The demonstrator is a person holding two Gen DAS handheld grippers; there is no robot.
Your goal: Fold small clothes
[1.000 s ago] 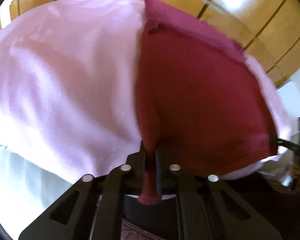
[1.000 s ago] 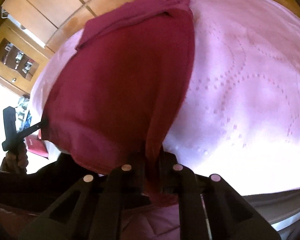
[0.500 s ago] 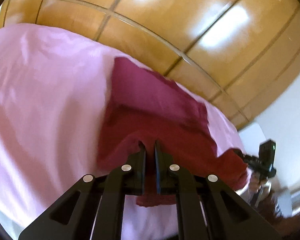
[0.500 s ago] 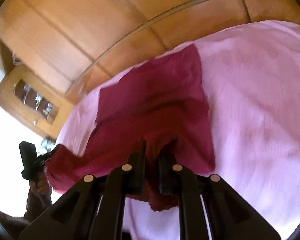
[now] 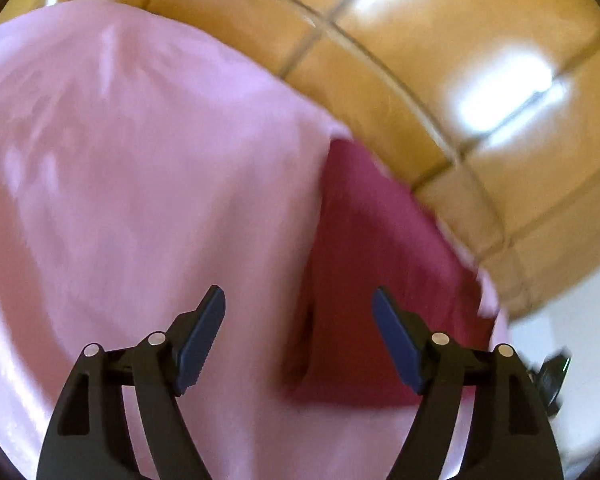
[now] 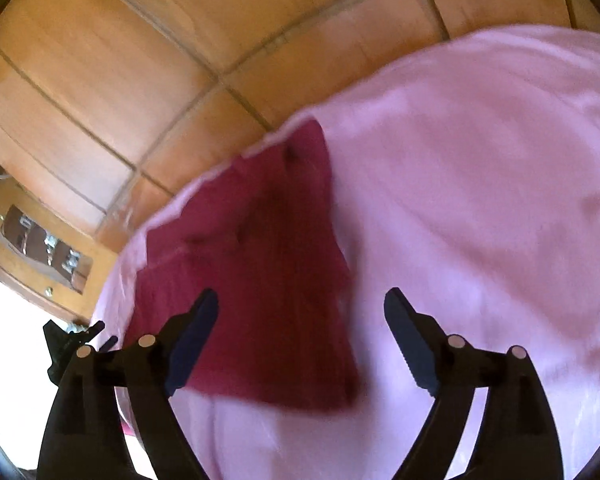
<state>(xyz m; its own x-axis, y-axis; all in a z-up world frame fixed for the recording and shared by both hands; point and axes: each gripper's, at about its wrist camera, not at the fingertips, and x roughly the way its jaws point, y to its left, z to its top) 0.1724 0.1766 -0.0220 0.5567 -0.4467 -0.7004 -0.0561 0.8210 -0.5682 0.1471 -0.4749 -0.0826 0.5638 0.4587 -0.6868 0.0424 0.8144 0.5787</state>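
A dark red garment (image 5: 380, 280) lies folded on the pink bedspread (image 5: 140, 200), near the bed's far edge. My left gripper (image 5: 298, 308) is open and empty, just short of the garment's near left corner. In the right wrist view the same garment (image 6: 260, 280) lies ahead and a little left. My right gripper (image 6: 302, 312) is open and empty over its near right part. The left gripper shows small at that view's left edge (image 6: 74, 338). The right gripper shows at the left wrist view's right edge (image 5: 552, 376).
A wooden panelled wall (image 5: 440, 60) stands behind the bed. A wooden cabinet with a glass-fronted niche (image 6: 40, 248) is at the left in the right wrist view. The pink bedspread (image 6: 480, 200) stretches wide to the right.
Both grippers held the garment's near edge and carried it over towards the far edge. Now both have opened and let it go. The garment lies folded on the bed.
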